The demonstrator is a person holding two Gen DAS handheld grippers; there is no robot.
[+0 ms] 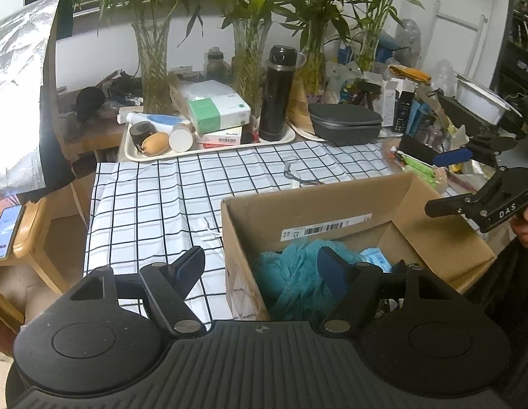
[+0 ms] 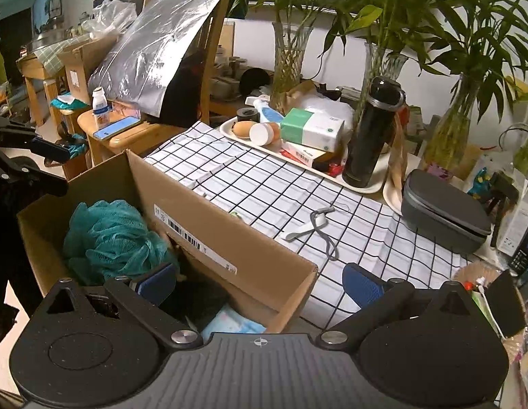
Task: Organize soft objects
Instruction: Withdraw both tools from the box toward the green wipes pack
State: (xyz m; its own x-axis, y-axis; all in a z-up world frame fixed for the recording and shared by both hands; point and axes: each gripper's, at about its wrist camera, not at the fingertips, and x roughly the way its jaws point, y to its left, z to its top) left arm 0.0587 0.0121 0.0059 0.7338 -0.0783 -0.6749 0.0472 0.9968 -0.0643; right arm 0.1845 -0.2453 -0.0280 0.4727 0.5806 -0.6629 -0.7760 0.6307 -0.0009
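Observation:
An open cardboard box (image 1: 332, 201) (image 2: 226, 238) stands on the checked tablecloth (image 1: 168, 197). Inside lie a teal mesh bath sponge (image 1: 291, 272) (image 2: 110, 235), a light blue packet (image 1: 376, 255) (image 2: 236, 323) and something dark. My left gripper (image 1: 260, 266) is open and empty, straddling the box's left wall. My right gripper (image 2: 260, 283) is open and empty, straddling the box's near corner; it also shows in the left wrist view (image 1: 451, 177) at the right. A grey strap (image 2: 318, 225) lies on the cloth.
A tray (image 1: 209, 146) at the back holds a tissue pack (image 1: 219, 110), a black flask (image 1: 277, 95) and small items. A grey case (image 1: 345, 122), glass vases with plants (image 1: 154, 64), and clutter stand behind. A wooden stool with a phone (image 2: 117, 127) is at the left.

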